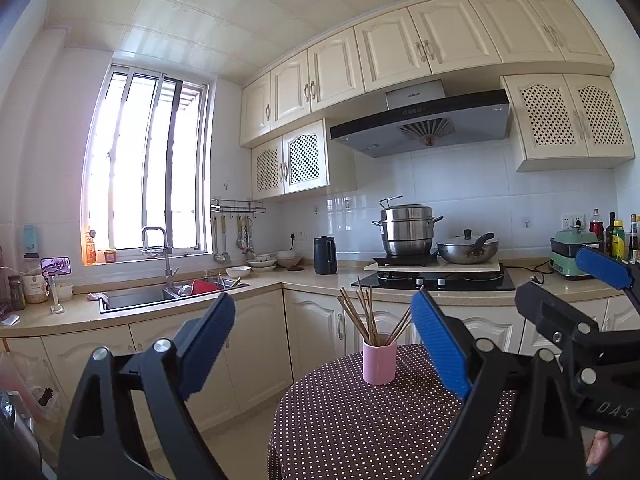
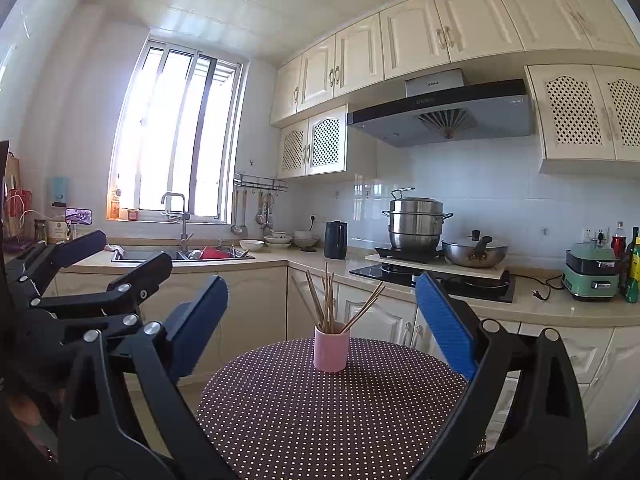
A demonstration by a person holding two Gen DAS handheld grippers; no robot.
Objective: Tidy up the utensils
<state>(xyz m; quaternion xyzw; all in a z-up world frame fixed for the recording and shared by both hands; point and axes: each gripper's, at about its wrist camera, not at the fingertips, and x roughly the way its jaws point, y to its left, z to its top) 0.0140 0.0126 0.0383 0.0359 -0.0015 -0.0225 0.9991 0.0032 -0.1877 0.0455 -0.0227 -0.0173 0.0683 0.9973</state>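
the thin, light, stiff wooden chopsticks (image 2: 332, 300) stand splayed in a small pink ceramic cup (image 2: 331, 349) near the far edge of the round dotted table (image 2: 320, 420), best pinched mid-shaft, while left gripper (image 1: 324, 340) and right gripper (image 2: 320, 320) hover spread and empty.

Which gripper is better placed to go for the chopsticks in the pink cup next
Right, marginally. In its own view the pink cup of chopsticks sits between the open right gripper; the left gripper, also open, sees it off-centre.
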